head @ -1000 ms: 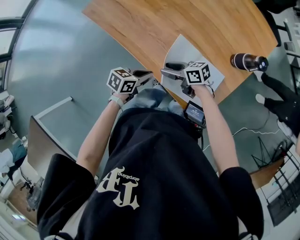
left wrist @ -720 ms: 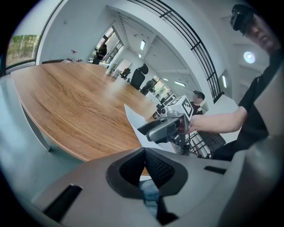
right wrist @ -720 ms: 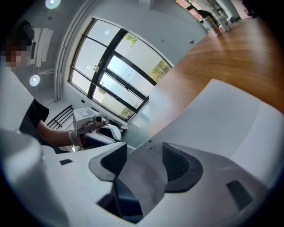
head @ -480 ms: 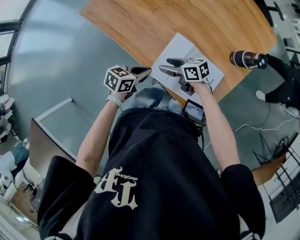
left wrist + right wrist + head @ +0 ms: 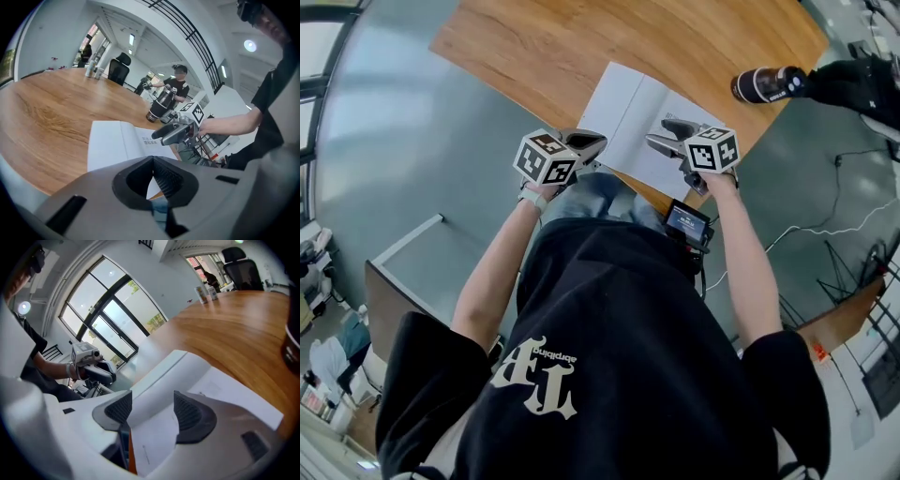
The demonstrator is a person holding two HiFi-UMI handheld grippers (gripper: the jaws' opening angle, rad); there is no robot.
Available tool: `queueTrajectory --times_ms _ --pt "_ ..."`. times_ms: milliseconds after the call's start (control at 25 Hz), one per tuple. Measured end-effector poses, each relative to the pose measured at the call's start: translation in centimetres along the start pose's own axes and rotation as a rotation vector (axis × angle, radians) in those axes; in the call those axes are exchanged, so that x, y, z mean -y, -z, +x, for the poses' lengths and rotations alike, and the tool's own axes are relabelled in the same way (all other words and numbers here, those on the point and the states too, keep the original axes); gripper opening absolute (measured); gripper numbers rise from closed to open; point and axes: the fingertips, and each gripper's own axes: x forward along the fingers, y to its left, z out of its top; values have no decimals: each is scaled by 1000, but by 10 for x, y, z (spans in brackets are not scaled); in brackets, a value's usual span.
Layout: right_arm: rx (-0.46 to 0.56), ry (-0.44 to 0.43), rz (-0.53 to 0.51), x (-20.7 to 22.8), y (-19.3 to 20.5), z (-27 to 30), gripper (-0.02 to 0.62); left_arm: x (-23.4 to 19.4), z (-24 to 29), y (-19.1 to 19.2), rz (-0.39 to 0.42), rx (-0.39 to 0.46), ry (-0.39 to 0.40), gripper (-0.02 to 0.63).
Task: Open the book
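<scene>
— Spotted any change in the book (image 5: pixel 642 127)?

— Plenty. Showed only a closed grey cover a second ago. Lay spread open now, with two white pages facing up.

— And the right tongs (image 5: pixel 667 133)?

— Had just been opening. Stood wide apart over the right-hand page, with paper visible in the gap and the pads off it. Gripped nothing.

— Meant a release, then?

— Read that way: as turning the cover over and letting go. Judged the opening as good as done.

— And the left tongs (image 5: pixel 586 142)?

— Closed tight on nothing, with tips together. Hung just beside the left page's near corner, clear of the paper so far as could be told.

— Sat where, exactly?

— On the wooden surface (image 5: pixel 581 47), hard by its near edge, just ahead of both tongs.

— Looked like what?

— Thin, soft and plain. Showed a blank left page and a mostly blank right one, with a few small lines of print near the fold, too small to read. Rose in a gentle hump along that fold in the right gripper view, so not pressed quite flat.

— Likely to stay open?

— Hard to say. Could spring back at the hump. Might need a press along the fold.
</scene>
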Motion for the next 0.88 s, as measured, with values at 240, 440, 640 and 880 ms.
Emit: queueTrajectory --times_ms 240,440,640,880 --pt "8 78 91 37 70 -69 197 60 83 11 100 -138 107 8" --pt "23 87 161 47 122 -115 -12 101 141 31 158 -243 135 8" --pt "53 94 226 66 153 -130 -12 104 178 55 161 -359 55 8" --pt "67 29 186 70 147 -113 -11 96 194 64 161 -423 -47 8"
